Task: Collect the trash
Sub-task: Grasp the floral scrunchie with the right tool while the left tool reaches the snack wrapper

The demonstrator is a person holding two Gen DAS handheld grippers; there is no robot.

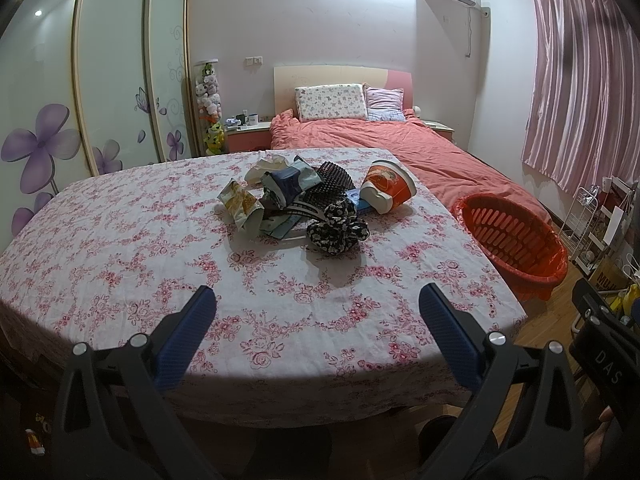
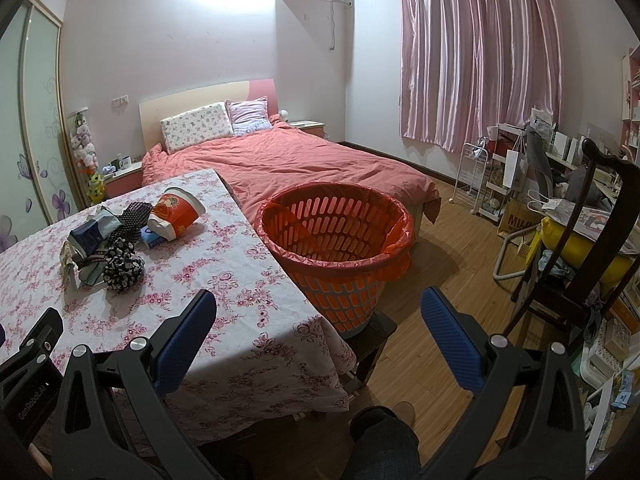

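A pile of trash lies mid-table on the floral tablecloth (image 1: 120, 248): a yellow snack bag (image 1: 242, 204), a crumpled blue-grey wrapper (image 1: 290, 182), a black-and-white patterned wad (image 1: 338, 228) and a tipped red paper bucket (image 1: 390, 186). The same bucket (image 2: 176, 214) and wad (image 2: 122, 266) show at left in the right wrist view. A red slatted basket (image 2: 336, 240) lined with a red bag stands beside the table's right edge, also visible as the basket (image 1: 512, 236). My left gripper (image 1: 318, 304) is open over the near table, well short of the pile. My right gripper (image 2: 318, 306) is open, held in front of the basket.
A bed with a pink cover (image 2: 288, 160) lies beyond the table. A dark wooden chair (image 2: 592, 232), a white wire rack (image 2: 476, 176) and cluttered shelves fill the right side. Wooden floor (image 2: 452, 248) lies between the basket and the chair. A wardrobe with flower decals (image 1: 52, 144) stands at left.
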